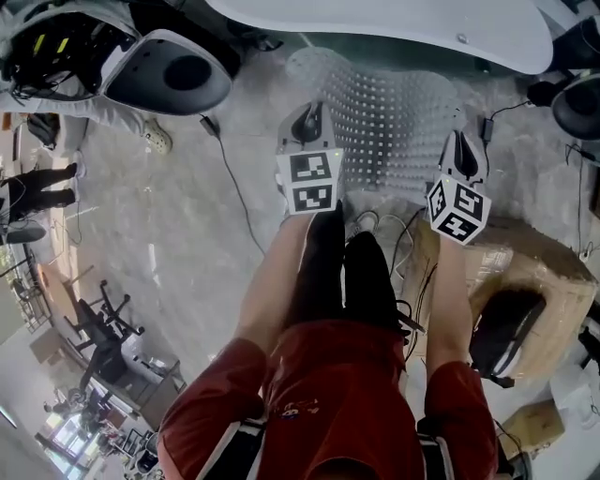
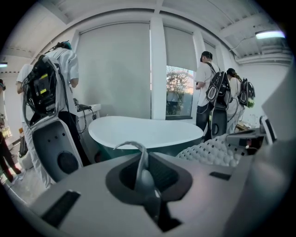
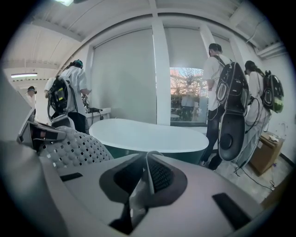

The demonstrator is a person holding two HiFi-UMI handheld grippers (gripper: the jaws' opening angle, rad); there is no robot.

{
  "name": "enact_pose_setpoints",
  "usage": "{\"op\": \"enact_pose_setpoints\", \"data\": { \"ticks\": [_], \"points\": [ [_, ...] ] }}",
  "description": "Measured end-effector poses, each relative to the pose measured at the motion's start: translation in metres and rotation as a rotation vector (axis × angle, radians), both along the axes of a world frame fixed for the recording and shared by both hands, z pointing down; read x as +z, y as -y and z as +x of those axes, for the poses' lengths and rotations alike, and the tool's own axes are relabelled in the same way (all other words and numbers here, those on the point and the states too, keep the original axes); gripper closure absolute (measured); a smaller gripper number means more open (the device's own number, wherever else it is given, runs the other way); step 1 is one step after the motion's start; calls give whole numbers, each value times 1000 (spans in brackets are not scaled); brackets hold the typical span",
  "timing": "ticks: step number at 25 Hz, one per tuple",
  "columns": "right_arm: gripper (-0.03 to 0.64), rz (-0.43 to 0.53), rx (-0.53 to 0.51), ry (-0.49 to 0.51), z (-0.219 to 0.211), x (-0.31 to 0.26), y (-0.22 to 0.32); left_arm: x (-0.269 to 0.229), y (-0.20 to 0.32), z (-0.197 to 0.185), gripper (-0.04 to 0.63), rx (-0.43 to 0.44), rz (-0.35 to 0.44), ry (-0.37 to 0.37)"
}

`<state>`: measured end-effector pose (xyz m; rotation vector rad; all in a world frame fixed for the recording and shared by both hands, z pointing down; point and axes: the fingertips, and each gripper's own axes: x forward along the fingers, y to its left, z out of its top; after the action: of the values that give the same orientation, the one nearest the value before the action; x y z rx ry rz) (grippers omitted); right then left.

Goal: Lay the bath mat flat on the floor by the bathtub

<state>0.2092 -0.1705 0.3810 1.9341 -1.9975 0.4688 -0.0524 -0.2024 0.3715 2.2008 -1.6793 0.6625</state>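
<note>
Bath mat [image 1: 398, 117], clear and studded, spans upper centre of the head view below the bathtub [image 1: 375, 28], its near edge pinched in my closed left tongs [image 1: 307, 122] and right tongs [image 1: 466, 152]; next, I judge, lower it evenly onto the floor [image 1: 169, 234].

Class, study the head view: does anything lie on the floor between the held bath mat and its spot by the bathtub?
Nothing visible does. The bath mat hangs right before the bathtub. The black cable and the wrapped box lie off to the sides. The mat partly hides the floor beneath it.
</note>
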Motion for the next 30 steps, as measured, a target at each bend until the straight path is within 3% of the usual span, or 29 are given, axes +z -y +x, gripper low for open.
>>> {"op": "enact_pose_setpoints", "data": {
  "ticks": [15,30],
  "points": [
    [584,-137,5,-45,-7,145,57,157,63,-13,571,19,-131,35],
    [584,-164,30,-76,-1,290,102,310,107,0,571,63,-143,37]
  ]
}}
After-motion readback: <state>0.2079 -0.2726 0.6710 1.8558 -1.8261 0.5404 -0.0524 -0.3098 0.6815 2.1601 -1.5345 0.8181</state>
